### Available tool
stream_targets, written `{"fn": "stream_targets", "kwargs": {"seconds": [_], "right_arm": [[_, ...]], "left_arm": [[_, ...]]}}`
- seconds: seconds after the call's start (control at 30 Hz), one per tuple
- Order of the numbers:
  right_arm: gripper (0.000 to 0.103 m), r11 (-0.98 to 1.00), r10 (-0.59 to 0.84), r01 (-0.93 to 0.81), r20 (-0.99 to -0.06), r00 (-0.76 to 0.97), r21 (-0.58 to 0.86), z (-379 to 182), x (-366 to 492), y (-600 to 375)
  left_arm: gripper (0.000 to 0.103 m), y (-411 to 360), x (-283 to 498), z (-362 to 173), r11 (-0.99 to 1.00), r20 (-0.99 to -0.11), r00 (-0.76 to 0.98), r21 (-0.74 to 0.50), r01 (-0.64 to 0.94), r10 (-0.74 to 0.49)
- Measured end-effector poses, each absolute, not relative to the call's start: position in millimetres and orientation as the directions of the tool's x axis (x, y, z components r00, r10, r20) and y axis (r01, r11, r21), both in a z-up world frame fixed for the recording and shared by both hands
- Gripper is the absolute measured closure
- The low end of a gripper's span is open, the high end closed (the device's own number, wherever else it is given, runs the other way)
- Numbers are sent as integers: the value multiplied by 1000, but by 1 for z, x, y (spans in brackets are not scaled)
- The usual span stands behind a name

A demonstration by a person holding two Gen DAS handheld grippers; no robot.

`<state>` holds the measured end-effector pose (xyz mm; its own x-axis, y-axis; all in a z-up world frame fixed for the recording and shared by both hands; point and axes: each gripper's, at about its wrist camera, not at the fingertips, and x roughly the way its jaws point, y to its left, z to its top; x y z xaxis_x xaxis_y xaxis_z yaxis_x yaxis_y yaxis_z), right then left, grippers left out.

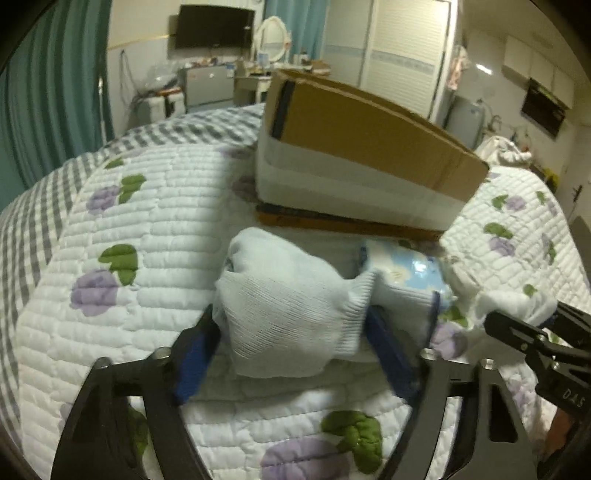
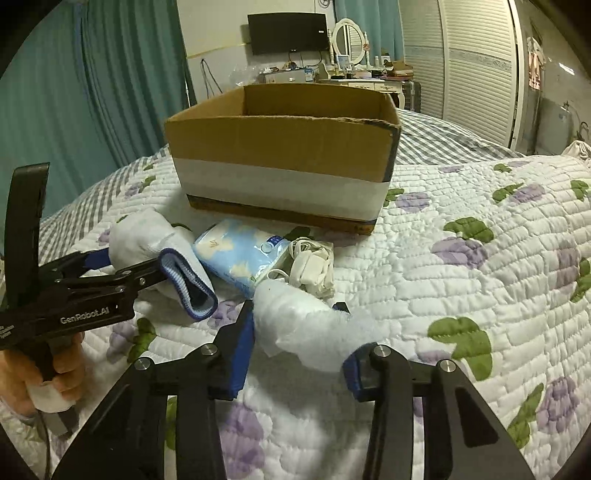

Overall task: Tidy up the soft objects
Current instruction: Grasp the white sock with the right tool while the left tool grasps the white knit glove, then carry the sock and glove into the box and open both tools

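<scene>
Quilted bedding [image 2: 461, 266] printed with purple flowers fills a bedroom backed by teal curtains [image 2: 92, 92], a wall television [image 2: 288, 33] and a cluttered dresser. On the bed, a person works two handheld tools in front of an open cardboard box [image 2: 284, 155]. The left tool [image 1: 295, 325] grips a white sock [image 1: 284, 310] between its blue pads; the right tool [image 2: 299, 347] is closed on a fluffy white wad [image 2: 306, 328]. A blue tissue pack [image 2: 240, 254] and a coiled white cable [image 2: 310, 262] lie just before the box. Each bundle likely needs lifting clear above the box rim before release, keeping hold firm so loose fabric does not snag the cardboard edge.
</scene>
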<state>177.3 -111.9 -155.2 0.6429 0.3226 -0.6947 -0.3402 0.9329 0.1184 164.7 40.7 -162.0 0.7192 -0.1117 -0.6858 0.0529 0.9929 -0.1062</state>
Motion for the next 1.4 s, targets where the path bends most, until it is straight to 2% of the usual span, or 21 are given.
{"fn": "stream_targets", "kwargs": {"seconds": [0.17,0.33,0.57,0.97,1.4], "right_arm": [[62,930,345,-332,-682,645,157,-149,172,-120],[62,926,361,-338,-663,655,171,-139,159,-126],[62,917,386,-356,-634,670,183,-116,136,-137],[62,895,425,-422,-566,706,145,-63,99,-145],[62,879,454,-473,-426,782,69,31,127,-141]], "left_arm": [[47,44,158,-156,993,-674,730,-113,45,-109],[54,46,141,-143,993,-668,738,-120,18,-94],[57,35,100,-119,997,-660,749,-77,22,-67],[57,10,48,-53,998,-590,806,-62,15,-49],[57,-7,78,25,1000,-476,879,-22,14,-23]]}}
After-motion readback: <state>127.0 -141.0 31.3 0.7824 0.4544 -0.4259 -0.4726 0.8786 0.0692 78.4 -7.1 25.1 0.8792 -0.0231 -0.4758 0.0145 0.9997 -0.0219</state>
